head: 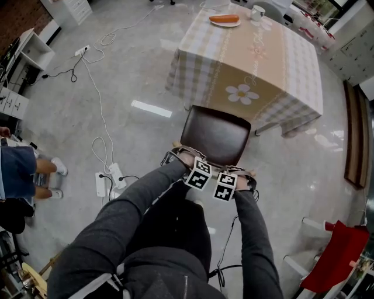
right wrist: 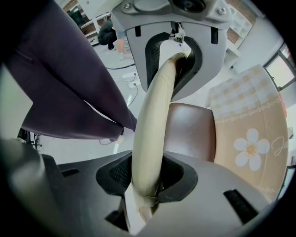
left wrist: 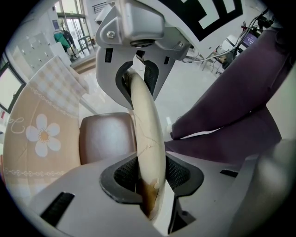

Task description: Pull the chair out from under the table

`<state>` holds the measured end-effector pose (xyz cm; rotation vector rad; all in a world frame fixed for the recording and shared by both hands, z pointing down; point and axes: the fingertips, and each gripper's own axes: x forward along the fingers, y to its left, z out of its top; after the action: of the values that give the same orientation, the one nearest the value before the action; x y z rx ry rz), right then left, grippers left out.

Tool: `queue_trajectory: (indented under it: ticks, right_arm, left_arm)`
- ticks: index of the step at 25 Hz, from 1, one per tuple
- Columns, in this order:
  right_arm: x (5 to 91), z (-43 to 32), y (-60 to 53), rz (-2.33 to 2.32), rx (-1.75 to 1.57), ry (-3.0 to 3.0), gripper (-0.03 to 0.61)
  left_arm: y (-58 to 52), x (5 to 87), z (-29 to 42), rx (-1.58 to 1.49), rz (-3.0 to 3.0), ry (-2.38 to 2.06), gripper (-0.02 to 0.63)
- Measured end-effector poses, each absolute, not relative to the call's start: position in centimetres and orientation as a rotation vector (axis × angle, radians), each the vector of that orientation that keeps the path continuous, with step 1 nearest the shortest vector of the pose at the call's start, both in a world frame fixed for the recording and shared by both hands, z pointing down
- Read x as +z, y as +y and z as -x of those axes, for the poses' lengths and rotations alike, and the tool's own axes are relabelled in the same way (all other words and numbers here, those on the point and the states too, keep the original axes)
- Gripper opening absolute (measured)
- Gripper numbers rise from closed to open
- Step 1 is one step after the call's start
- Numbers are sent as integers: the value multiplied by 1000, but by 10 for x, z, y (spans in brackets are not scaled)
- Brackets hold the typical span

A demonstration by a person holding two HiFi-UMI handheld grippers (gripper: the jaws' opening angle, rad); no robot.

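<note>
The chair has a dark brown seat (head: 215,135) and stands clear of the table (head: 257,58), which wears a beige checked cloth with a flower print. Both grippers point down at the chair's cream backrest rail (left wrist: 147,134). My left gripper (left wrist: 148,178) is shut on the rail, with the seat (left wrist: 107,139) below it. My right gripper (right wrist: 147,178) is shut on the same rail (right wrist: 152,134), a little further along. In the head view the left gripper (head: 190,160) and right gripper (head: 241,176) sit side by side over the backrest, which they mostly hide.
A plate with an orange item (head: 224,20) and a mug (head: 258,12) stand on the table's far end. Power strips and cables (head: 108,175) lie on the floor at left, near a standing person (head: 29,169). A red chair (head: 339,251) is at the lower right.
</note>
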<state>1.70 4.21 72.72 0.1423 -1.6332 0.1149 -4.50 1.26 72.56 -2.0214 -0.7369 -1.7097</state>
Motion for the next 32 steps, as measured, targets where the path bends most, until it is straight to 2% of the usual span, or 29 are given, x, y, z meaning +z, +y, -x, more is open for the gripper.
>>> queue_trajectory:
  ticks: [32]
  right_arm:
    - [728,2,90,-109,114,-1641,126]
  left_arm:
    - [61,727,65,-1735,2018,-707,143]
